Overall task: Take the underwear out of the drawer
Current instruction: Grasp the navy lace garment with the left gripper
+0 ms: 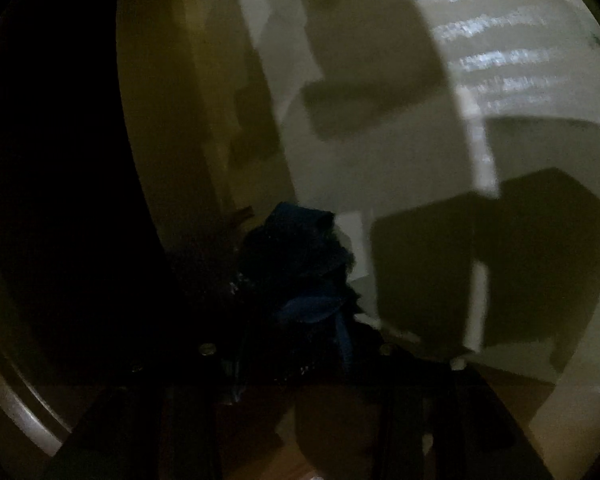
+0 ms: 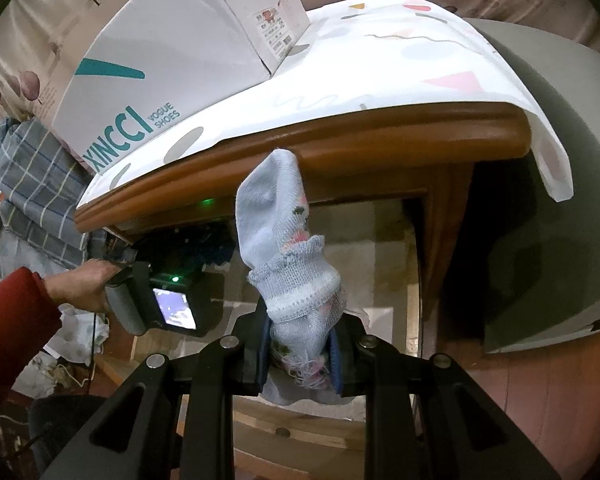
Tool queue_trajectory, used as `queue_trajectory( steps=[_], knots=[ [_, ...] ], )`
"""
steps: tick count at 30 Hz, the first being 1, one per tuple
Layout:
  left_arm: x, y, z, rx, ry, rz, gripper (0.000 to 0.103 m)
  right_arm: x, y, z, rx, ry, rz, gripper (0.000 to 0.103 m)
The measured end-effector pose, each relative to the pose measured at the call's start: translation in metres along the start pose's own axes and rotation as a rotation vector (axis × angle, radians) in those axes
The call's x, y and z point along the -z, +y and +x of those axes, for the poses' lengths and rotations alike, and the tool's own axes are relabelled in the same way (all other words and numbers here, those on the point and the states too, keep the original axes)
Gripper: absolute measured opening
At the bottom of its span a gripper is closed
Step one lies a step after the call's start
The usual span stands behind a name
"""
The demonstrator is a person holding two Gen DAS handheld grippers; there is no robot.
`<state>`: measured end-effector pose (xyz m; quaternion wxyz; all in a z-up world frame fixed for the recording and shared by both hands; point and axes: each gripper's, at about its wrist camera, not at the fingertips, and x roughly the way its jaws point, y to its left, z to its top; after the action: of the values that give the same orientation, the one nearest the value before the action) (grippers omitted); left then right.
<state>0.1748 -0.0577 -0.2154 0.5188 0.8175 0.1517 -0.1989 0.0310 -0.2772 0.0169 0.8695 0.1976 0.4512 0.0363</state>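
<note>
In the lower middle of the left wrist view, a dark blue garment (image 1: 300, 264) sits bunched between the fingers of the left gripper (image 1: 296, 344) inside the dim, pale-lined drawer (image 1: 420, 160); whether the pads press it is too dark to tell. The right gripper (image 2: 300, 354) is clamped on a pale blue sock (image 2: 288, 248), held before the wooden cabinet (image 2: 380, 136). The grasp seems in hand; next comes a firm pinch and a lift clear. A patterned cloth (image 2: 380, 60) and shoe box (image 2: 172, 52) top the cabinet.
</note>
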Motion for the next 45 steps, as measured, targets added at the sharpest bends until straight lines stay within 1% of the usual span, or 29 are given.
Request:
queue_trajectory(
  steps=[4, 6, 9, 10, 12, 14, 16, 18, 19, 21, 23, 24, 25, 26, 27, 28, 29, 31, 33, 36, 37, 39, 43, 44, 45],
  knots=[
    [-0.007, 0.005, -0.004, 0.062, -0.012, -0.035, 0.020, 0.000, -0.002, 0.002, -0.014, 0.008, 0.011, 0.021],
    [-0.008, 0.013, -0.007, 0.120, -0.016, -0.072, 0.016, -0.001, -0.001, 0.001, -0.014, 0.006, 0.009, 0.022],
    [-0.008, 0.032, -0.018, 0.235, -0.025, -0.141, 0.015, -0.001, -0.001, 0.001, -0.016, 0.004, 0.006, 0.022],
    [-0.010, 0.039, -0.023, 0.292, -0.031, -0.168, 0.015, -0.001, -0.002, 0.000, -0.019, 0.005, 0.008, 0.022],
    [-0.011, 0.050, -0.030, 0.364, -0.045, -0.200, 0.015, -0.001, -0.001, 0.000, -0.018, 0.002, 0.012, 0.022],
    [-0.014, 0.059, -0.043, 0.452, -0.077, -0.224, 0.015, -0.001, -0.002, -0.001, -0.019, 0.001, 0.015, 0.022],
    [-0.016, 0.066, -0.053, 0.520, -0.095, -0.233, 0.015, 0.000, -0.001, -0.002, -0.020, -0.001, 0.014, 0.022],
    [-0.016, 0.074, -0.062, 0.620, -0.124, -0.256, 0.015, 0.000, -0.002, -0.002, -0.019, -0.002, 0.015, 0.022],
    [-0.016, 0.079, -0.064, 0.675, -0.130, -0.276, 0.015, 0.001, -0.002, -0.002, -0.019, -0.002, 0.017, 0.022],
    [-0.015, 0.088, -0.062, 0.751, -0.137, -0.326, 0.017, 0.001, -0.002, -0.002, -0.016, -0.003, 0.019, 0.022],
    [-0.011, 0.099, -0.056, 0.836, -0.123, -0.391, 0.017, 0.001, -0.002, -0.003, -0.017, -0.004, 0.020, 0.022],
    [-0.010, 0.103, -0.052, 0.866, -0.116, -0.422, 0.020, 0.000, -0.002, -0.002, -0.016, -0.005, 0.019, 0.022],
    [-0.009, 0.108, -0.047, 0.876, -0.113, -0.446, 0.022, 0.000, -0.002, -0.002, -0.012, -0.003, 0.017, 0.022],
    [-0.006, 0.113, -0.043, 0.894, -0.109, -0.481, 0.029, 0.000, -0.002, -0.002, -0.013, -0.002, 0.018, 0.022],
    [-0.004, 0.117, -0.038, 0.912, -0.104, -0.500, 0.038, 0.001, -0.002, -0.002, -0.018, 0.000, 0.019, 0.022],
    [-0.003, 0.123, -0.029, 0.934, -0.099, -0.520, 0.043, 0.000, -0.001, -0.003, -0.020, -0.002, 0.017, 0.022],
    [0.000, 0.125, -0.026, 0.953, -0.097, -0.537, 0.051, 0.000, 0.000, -0.004, -0.019, -0.004, 0.012, 0.022],
    [0.007, 0.128, -0.012, 0.953, -0.093, -0.560, 0.052, 0.000, 0.000, -0.004, -0.021, -0.007, 0.011, 0.023],
    [0.008, 0.129, -0.008, 0.950, -0.081, -0.575, 0.054, 0.000, -0.002, -0.004, -0.023, -0.005, 0.016, 0.023],
    [0.008, 0.131, -0.004, 0.940, -0.084, -0.591, 0.056, 0.001, -0.003, -0.006, -0.019, -0.008, 0.014, 0.023],
    [0.007, 0.126, -0.005, 0.940, -0.087, -0.595, 0.056, 0.001, -0.003, -0.006, -0.016, -0.008, 0.015, 0.023],
    [0.009, 0.129, -0.002, 0.917, -0.090, -0.614, 0.056, 0.002, -0.004, -0.005, -0.014, -0.004, 0.020, 0.023],
    [0.022, 0.132, 0.006, 0.912, -0.090, -0.686, 0.055, 0.001, -0.002, -0.005, -0.014, -0.001, 0.017, 0.023],
    [0.024, 0.133, 0.006, 0.907, -0.090, -0.693, 0.048, 0.001, -0.001, -0.005, -0.013, -0.001, 0.013, 0.023],
    [0.041, 0.132, 0.004, 0.904, -0.091, -0.699, 0.035, 0.001, -0.001, -0.004, -0.011, 0.001, 0.012, 0.023]
  ],
)
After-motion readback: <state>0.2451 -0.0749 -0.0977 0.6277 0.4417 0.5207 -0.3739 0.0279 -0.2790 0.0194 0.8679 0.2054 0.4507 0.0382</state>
